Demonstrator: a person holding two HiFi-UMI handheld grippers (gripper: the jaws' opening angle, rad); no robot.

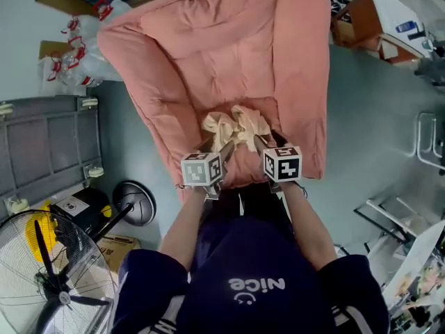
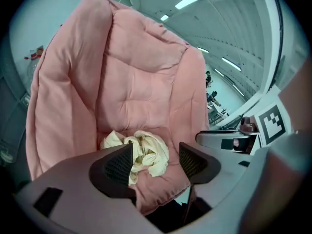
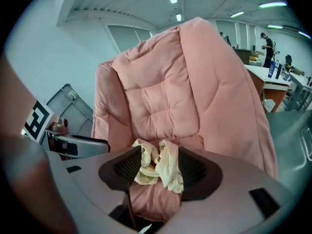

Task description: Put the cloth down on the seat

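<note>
A crumpled cream cloth (image 1: 236, 125) lies loose on the seat of a pink padded chair (image 1: 222, 40), near the seat's front edge. My left gripper (image 1: 220, 149) and right gripper (image 1: 262, 145) hover side by side just in front of and above the cloth, both pointing steeply down. In the left gripper view the jaws (image 2: 156, 162) stand wide apart with the cloth (image 2: 146, 150) lying beyond them on the cushion, untouched. The right gripper (image 3: 156, 168) is open too, and the cloth (image 3: 167, 164) shows through the gap, resting on the seat.
A standing fan (image 1: 49, 277) and a grey panel cart (image 1: 49, 145) are at the left. Plastic bags (image 1: 76, 47) lie behind the chair's left side and cardboard boxes (image 1: 375, 19) at the back right. A metal frame (image 1: 431, 141) stands on the right.
</note>
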